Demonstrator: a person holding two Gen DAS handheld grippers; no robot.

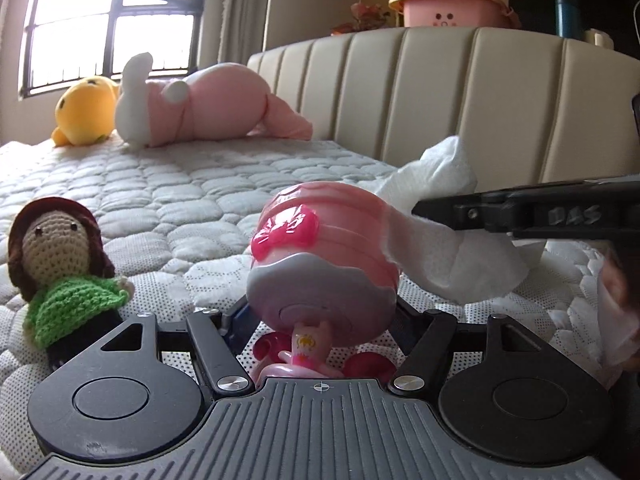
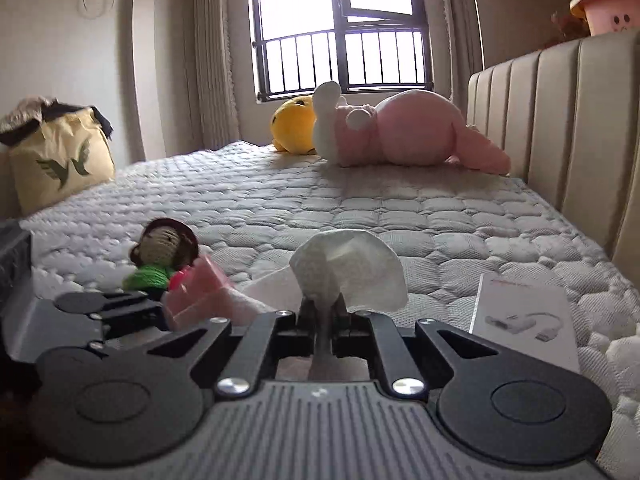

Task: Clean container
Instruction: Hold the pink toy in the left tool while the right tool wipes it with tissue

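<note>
My left tool (image 1: 320, 320) pinched the pink ribbed plastic container (image 1: 324, 236). My right tool (image 2: 323, 304) clamped a crumpled white tissue (image 2: 348, 268) against its side. Wiping looked midway, I judged.

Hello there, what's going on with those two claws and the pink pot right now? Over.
Left gripper clamped on pink container. Right gripper pinching white tissue, tissue against container's side. Crochet doll nearby, not blocking.

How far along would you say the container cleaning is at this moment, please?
Done: left gripper holds the pink container; right gripper grips a white tissue. In hand: tissue pressed against the container's side. Left: remaining surfaces; how clean it is cannot be judged.
</note>
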